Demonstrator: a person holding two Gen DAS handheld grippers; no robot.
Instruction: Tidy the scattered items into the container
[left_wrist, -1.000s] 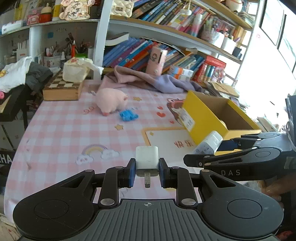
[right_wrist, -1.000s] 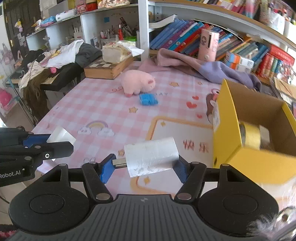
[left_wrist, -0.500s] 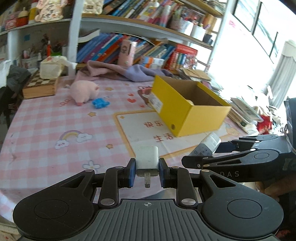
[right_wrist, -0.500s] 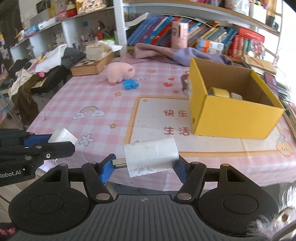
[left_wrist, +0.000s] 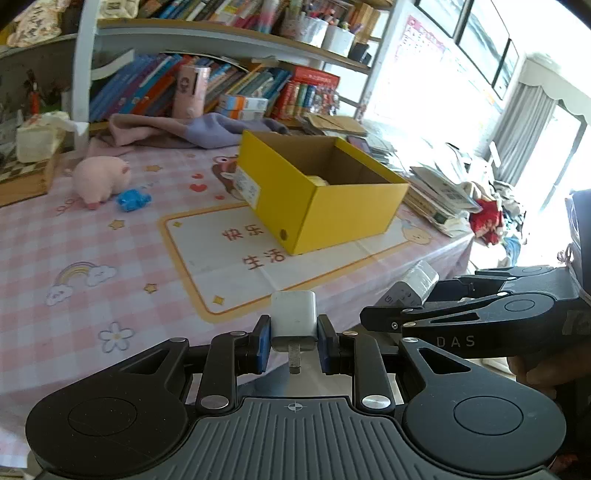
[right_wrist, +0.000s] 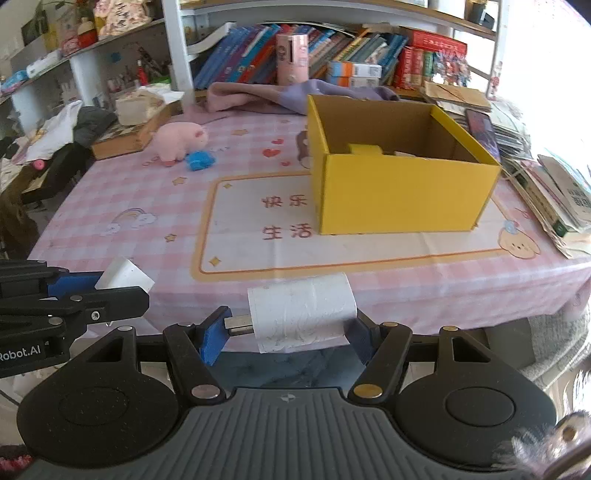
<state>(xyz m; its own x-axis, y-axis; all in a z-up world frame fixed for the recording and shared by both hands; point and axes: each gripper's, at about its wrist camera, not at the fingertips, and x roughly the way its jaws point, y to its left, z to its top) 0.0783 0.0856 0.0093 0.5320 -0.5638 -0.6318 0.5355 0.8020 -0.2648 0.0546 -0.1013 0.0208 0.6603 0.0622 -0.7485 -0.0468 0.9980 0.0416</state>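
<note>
My left gripper (left_wrist: 294, 343) clamps the white charger (left_wrist: 294, 314), my right gripper (right_wrist: 284, 330) the white roll (right_wrist: 301, 312); either could clip the yellow box (right_wrist: 399, 192) wall at centre frame.

The bench (right_wrist: 110, 206) wears a pink checked cloth (left_wrist: 55, 236) with stars, hearts and a rainbow on it. At the far side stands a white shelf (right_wrist: 177, 48) packed with bright books (right_wrist: 243, 55) (some lean over). A purple and pink blanket (left_wrist: 192, 129) lies bunched below the books. On the far right, big windows (left_wrist: 436, 85) let in strong white light, and a grey curtain (left_wrist: 524, 122) hangs beside them. Stacks of papers and books (right_wrist: 546, 192) sit on the right edge. Clothes (right_wrist: 74, 125) pile up on the far left.
</note>
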